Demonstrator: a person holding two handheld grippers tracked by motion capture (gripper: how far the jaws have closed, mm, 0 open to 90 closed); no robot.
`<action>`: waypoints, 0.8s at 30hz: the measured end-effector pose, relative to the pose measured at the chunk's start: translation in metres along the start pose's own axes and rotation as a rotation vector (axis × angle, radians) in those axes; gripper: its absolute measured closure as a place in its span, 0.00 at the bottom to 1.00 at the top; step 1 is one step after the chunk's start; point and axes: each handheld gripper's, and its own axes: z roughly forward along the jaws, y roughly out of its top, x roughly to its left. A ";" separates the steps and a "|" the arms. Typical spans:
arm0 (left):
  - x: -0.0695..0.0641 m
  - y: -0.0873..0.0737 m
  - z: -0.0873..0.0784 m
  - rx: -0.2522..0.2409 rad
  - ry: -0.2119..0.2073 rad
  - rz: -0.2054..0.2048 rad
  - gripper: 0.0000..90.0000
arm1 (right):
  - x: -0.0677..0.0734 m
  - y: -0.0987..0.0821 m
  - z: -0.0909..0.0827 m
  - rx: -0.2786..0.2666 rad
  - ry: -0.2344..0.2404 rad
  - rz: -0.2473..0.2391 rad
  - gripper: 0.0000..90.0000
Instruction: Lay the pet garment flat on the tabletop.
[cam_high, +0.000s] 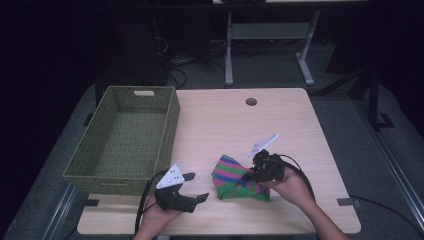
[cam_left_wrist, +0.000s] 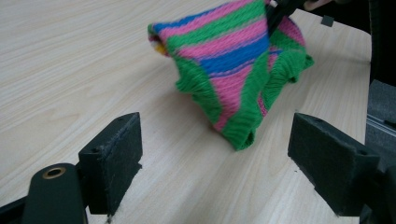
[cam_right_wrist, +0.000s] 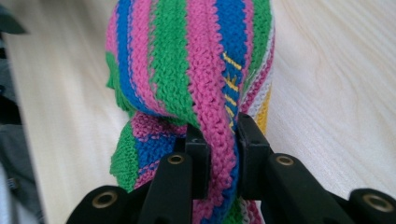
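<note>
1. The striped knitted cloth (cam_high: 239, 179) lies bunched on the counter (cam_high: 225, 125), near its front edge and well apart from the woven basket (cam_high: 125, 137) at the left.
2. A fold of the cloth is pinched between the jaws of the right hand-held gripper (cam_right_wrist: 219, 154), which are clenched on the knit; the fabric is raised into a peak there.
3. The left hand-held gripper (cam_high: 192, 187) is held released, jaws wide apart, aimed at the cloth's near corner but not touching it.
4. The step in hand is judged to be a second grasp: a low, free edge should be taken deeply so the loose knit cannot slip.
5. The right grip should be kept firm and level meanwhile.
6. Both forearms are entered from the front edge, hands angled inward towards each other.
</note>
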 end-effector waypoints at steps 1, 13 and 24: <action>0.000 0.000 0.001 0.002 -0.002 -0.003 0.19 | -0.001 -0.001 0.007 0.005 0.002 0.014 0.85; 0.000 0.000 0.001 0.009 -0.009 0.003 0.19 | -0.009 -0.006 0.025 0.022 -0.014 -0.050 0.65; -0.001 0.000 0.003 0.014 -0.013 0.005 0.19 | -0.008 -0.011 0.007 -0.042 0.034 -0.057 0.43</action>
